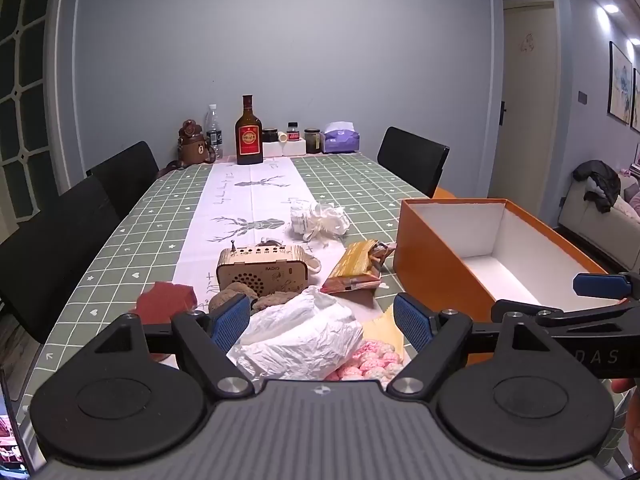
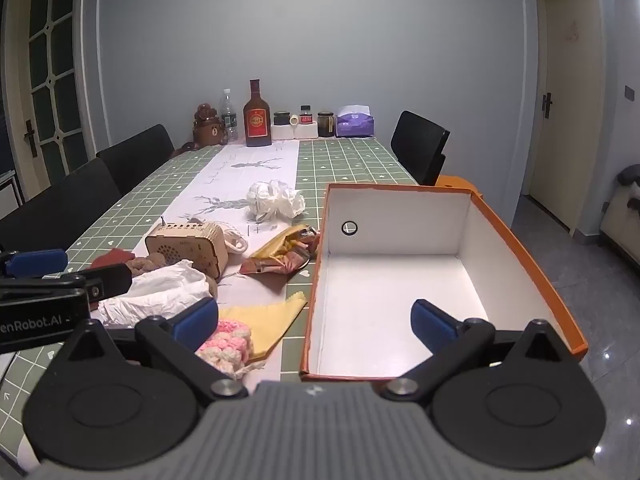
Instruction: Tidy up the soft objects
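My left gripper (image 1: 322,322) is open, its blue pads on either side of a crumpled white plastic bag (image 1: 300,332) on the table. A pink and white knitted piece (image 1: 372,362) lies beside it on a yellow cloth (image 2: 264,322). A brown plush (image 1: 240,294) and a red felt piece (image 1: 164,298) lie to the left. My right gripper (image 2: 316,322) is open and empty over the near end of the empty orange box (image 2: 520,240). A white crumpled bag (image 2: 276,198) lies farther back.
A wooden radio (image 1: 262,266) stands behind the soft things. A yellow snack packet (image 1: 356,266) lies by the box. Bottles, jars and a tissue pack (image 1: 340,138) stand at the far table end. Black chairs (image 1: 414,158) flank the table.
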